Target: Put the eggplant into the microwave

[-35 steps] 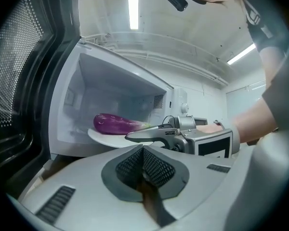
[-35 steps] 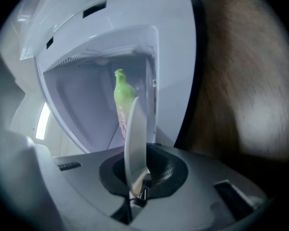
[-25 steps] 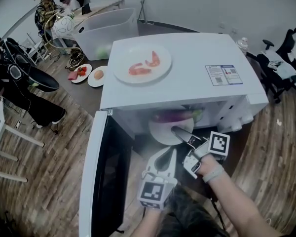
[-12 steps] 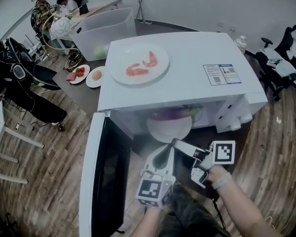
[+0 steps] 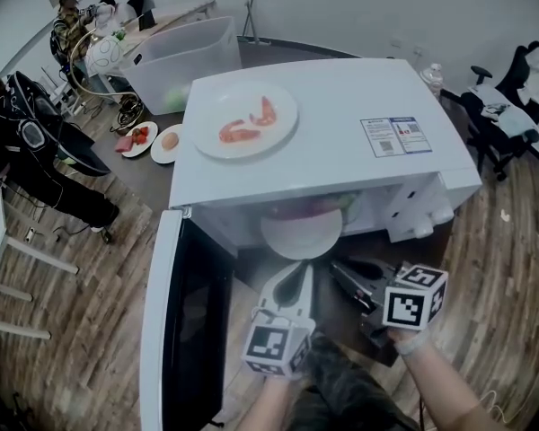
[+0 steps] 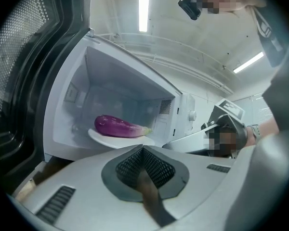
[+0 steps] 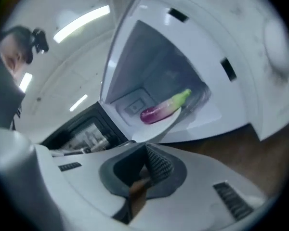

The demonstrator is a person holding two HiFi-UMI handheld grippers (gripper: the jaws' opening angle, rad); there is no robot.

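Observation:
The purple eggplant point(image 6: 119, 127) with a green stem lies on a white plate point(image 6: 111, 139) inside the open microwave point(image 5: 341, 142). The plate's front rim point(image 5: 301, 233) sticks out of the cavity. My left gripper point(image 5: 295, 281) is shut and empty, pointing at the plate from just in front of it. My right gripper point(image 5: 341, 270) is to its right, a little back from the plate. Its jaws have just been closing and now stand shut with nothing between them. In the right gripper view the eggplant point(image 7: 163, 109) lies tilted ahead of the right gripper point(image 7: 145, 150).
The microwave door point(image 5: 184, 330) hangs wide open at my left. A plate of shrimp point(image 5: 244, 119) sits on top of the microwave. Behind it are a clear plastic bin point(image 5: 181, 61) and two small food plates point(image 5: 169, 142). People point(image 5: 72, 16) stand far back left.
My right gripper has drawn back from the plate's rim toward me and rolled. Its jaws stood apart half a second ago and are now shut. The left gripper has barely moved.

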